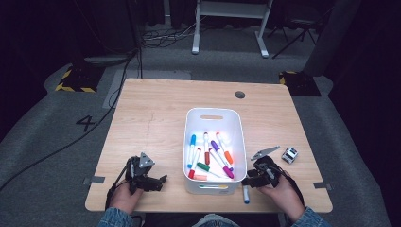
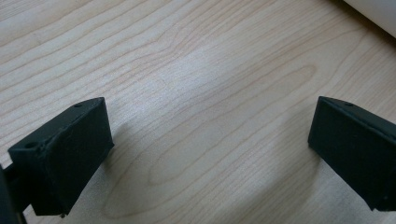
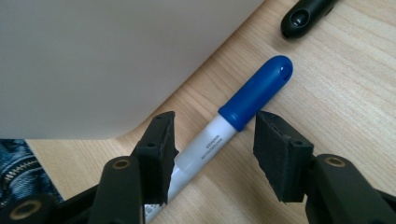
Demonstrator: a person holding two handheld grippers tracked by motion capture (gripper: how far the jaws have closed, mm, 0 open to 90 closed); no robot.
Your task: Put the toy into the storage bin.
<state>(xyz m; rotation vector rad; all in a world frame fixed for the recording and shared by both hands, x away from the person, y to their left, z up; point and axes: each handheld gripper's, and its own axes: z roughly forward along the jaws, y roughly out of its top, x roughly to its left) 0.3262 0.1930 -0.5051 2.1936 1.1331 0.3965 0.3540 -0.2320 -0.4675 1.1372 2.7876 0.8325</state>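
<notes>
1. Here, in the high view, my right hand-held gripper (image 1: 249, 180) sits low on the tabletop (image 1: 156, 118), just off the near right corner of the white bin (image 1: 215, 116). The blue-capped marker (image 1: 246, 194) lies flat under its tip, beside the bin's wall. A small black-and-white block (image 1: 289, 154) rests well beyond this gripper, farther from me. Inside the bin lies a loose pile of coloured markers (image 1: 210, 156).
2. In the same view, my left hand-held gripper (image 1: 158, 182) rests on the wood on the other side of the bin, pointing towards it.
3. In the left gripper view, the left hand-held gripper (image 2: 210, 140) stands wide apart with nothing but bare wood between the pads; a sliver of the bin shows far ahead at the corner.
4. In the right gripper view, the right hand-held gripper (image 3: 212, 140) is partly open and straddles the marker (image 3: 233, 112). The left pad sits right against the white barrel; the right pad stands clear of it. The cap points away from me, past the pads, alongside the bin wall (image 3: 102, 60).
</notes>
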